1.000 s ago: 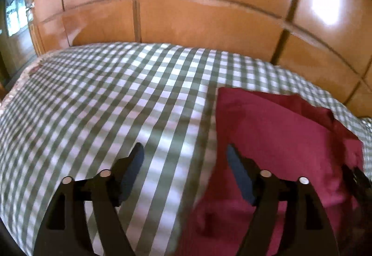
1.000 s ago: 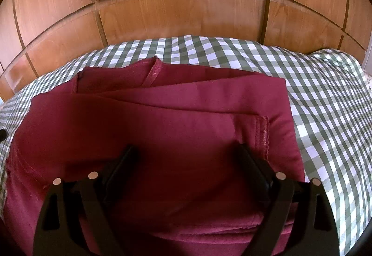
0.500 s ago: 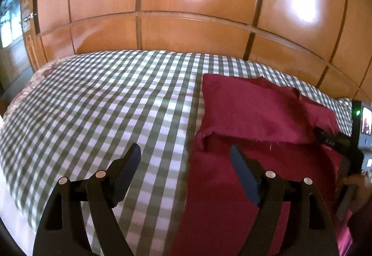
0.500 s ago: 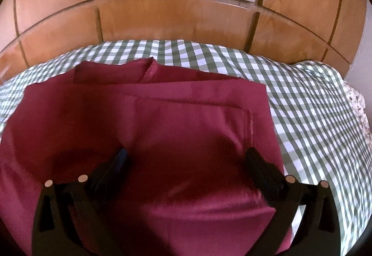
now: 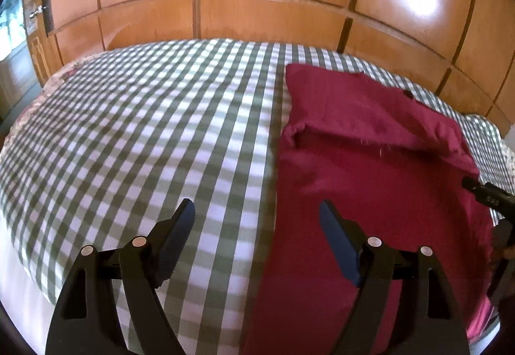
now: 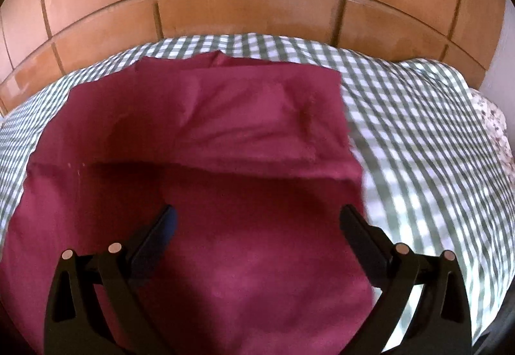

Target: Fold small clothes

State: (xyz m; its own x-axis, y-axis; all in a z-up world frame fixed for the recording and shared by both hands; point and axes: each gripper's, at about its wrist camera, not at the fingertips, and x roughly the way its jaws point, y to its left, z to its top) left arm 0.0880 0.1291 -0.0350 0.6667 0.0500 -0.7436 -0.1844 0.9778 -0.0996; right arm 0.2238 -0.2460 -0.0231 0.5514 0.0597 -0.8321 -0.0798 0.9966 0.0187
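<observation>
A dark red garment (image 5: 370, 168) lies on the green-and-white checked bedcover (image 5: 145, 129), its far part folded back toward me over the rest. In the right wrist view the garment (image 6: 225, 161) fills the middle, with the fold's edge running across. My left gripper (image 5: 257, 226) is open and empty, above the garment's left edge. My right gripper (image 6: 257, 226) is open and empty, above the garment's near right part. The right gripper's tip also shows at the right edge of the left wrist view (image 5: 486, 194).
A wooden panelled wardrobe (image 5: 257, 0) stands behind the bed. The checked bedcover (image 6: 418, 145) spreads to the right of the garment, with a floral fabric (image 6: 492, 123) at its far right edge. The cover extends wide to the garment's left.
Both grippers have pulled back toward me and risen, so more of the garment and bed shows. The folded-over far part now lies on the rest of the garment.
</observation>
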